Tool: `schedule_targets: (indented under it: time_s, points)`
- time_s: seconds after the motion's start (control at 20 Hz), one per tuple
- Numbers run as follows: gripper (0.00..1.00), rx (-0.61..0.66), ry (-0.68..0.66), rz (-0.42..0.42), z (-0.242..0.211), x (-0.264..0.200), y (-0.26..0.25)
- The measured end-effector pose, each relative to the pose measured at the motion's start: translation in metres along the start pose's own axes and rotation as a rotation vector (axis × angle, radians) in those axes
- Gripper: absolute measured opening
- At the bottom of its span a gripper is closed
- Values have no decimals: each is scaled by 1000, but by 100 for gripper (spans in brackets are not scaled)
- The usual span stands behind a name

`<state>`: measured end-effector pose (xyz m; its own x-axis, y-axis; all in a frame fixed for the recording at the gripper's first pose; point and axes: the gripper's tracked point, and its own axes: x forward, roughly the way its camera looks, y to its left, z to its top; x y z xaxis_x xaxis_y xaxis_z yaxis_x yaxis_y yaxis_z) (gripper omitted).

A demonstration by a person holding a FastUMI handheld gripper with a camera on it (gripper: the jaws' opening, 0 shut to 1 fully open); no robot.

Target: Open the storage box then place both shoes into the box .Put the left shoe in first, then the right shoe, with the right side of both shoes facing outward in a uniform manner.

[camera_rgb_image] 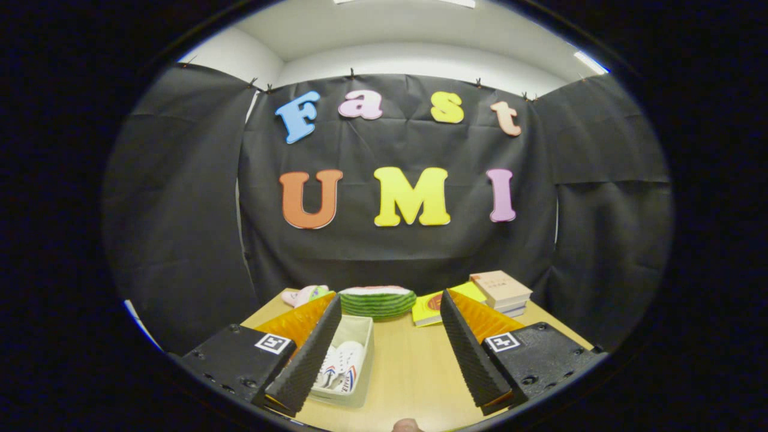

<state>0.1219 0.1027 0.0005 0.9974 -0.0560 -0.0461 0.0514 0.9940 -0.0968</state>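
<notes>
My gripper (pixel 390 306) stands open above a wooden table (pixel 414 366), with nothing between its fingers. A pale storage box (pixel 359 336) rests on the table just beside the left finger, which hides its left part. The box is open on top. White shoes (pixel 343 367) with red and blue stripes lie inside it, side by side; I cannot tell which way they face.
At the table's far edge lie a watermelon-shaped cushion (pixel 378 300), a pink and green soft thing (pixel 307 294), a yellow booklet (pixel 433 307) and a stack of books (pixel 501 291). Black cloth walls close the booth behind and at both sides.
</notes>
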Motion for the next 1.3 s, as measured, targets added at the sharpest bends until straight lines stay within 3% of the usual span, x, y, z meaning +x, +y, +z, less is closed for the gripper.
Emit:
schedule_targets:
  time_s: [0.7,1.3]
  points:
    - [100,-41,-166,-29,28,-132,-59]
    - [100,33,-133,33,4,-155,-63]
